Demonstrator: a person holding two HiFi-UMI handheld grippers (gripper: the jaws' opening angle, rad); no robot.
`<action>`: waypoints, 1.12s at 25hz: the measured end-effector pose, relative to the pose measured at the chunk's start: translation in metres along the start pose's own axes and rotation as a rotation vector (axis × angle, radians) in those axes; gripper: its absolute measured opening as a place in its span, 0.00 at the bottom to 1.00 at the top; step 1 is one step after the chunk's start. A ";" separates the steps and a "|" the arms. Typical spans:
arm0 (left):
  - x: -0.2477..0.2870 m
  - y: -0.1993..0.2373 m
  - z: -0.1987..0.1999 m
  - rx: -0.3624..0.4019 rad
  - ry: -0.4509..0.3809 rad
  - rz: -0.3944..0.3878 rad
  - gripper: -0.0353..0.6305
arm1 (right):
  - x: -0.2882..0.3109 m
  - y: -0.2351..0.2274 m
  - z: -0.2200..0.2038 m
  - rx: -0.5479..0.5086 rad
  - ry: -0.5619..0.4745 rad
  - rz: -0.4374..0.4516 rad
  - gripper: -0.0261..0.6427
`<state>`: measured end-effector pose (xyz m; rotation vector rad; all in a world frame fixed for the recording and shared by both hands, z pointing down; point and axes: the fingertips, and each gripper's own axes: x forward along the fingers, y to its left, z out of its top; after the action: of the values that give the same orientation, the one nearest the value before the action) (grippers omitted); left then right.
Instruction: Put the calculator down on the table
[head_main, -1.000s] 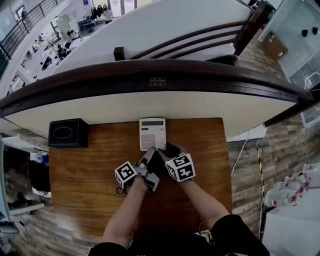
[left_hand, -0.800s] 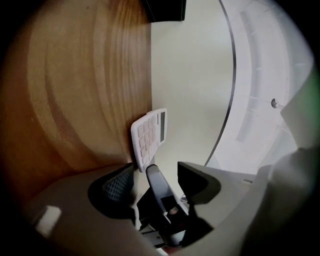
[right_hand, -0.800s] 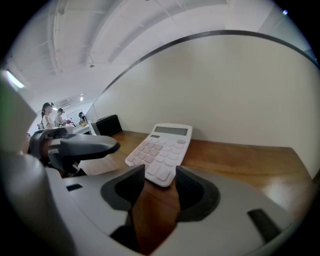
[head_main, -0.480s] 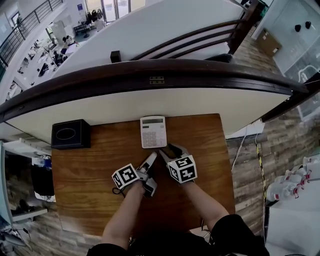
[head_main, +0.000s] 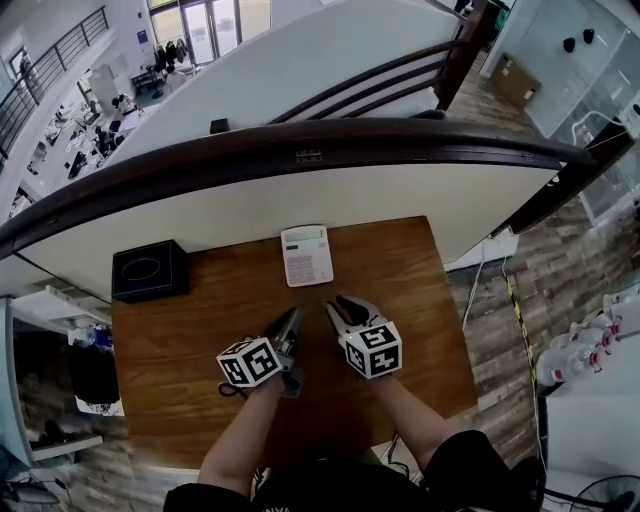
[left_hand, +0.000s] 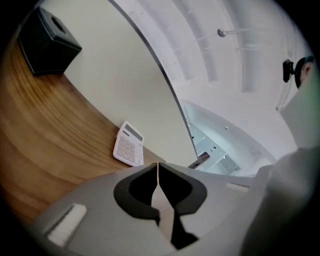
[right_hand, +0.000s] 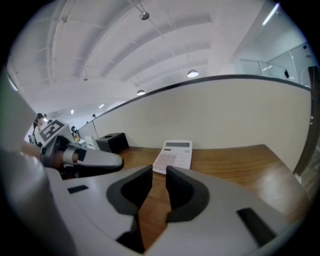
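The white calculator lies flat on the wooden table at its far edge, against the curved partition; it also shows in the left gripper view and the right gripper view. Both grippers hover above the table's middle, well short of the calculator and apart from it. My left gripper is shut, its pads together with nothing between them. The jaws of my right gripper are closing, a narrow gap still showing, and only bare table lies behind that gap.
A black box stands at the table's far left corner. The cream curved partition with a dark rail bounds the table's far side. Wooden floor lies to the right of the table.
Both grippers drew back from the calculator toward the person and rose. The left gripper rolled and its jaws went from open to shut. The right jaws narrowed. The calculator stayed on the table.
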<state>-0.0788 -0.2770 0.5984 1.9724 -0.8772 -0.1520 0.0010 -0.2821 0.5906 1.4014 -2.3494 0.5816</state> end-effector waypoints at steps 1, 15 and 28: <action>-0.007 -0.003 0.001 0.039 0.005 0.001 0.08 | -0.006 0.005 0.001 0.002 -0.012 -0.006 0.17; -0.101 -0.050 -0.023 0.481 0.103 -0.047 0.07 | -0.091 0.061 -0.013 0.057 -0.103 -0.077 0.09; -0.166 -0.072 -0.065 0.608 0.123 0.000 0.07 | -0.141 0.117 -0.041 0.059 -0.106 -0.043 0.08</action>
<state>-0.1350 -0.1038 0.5377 2.5075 -0.9108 0.2661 -0.0358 -0.1055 0.5373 1.5408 -2.3952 0.5821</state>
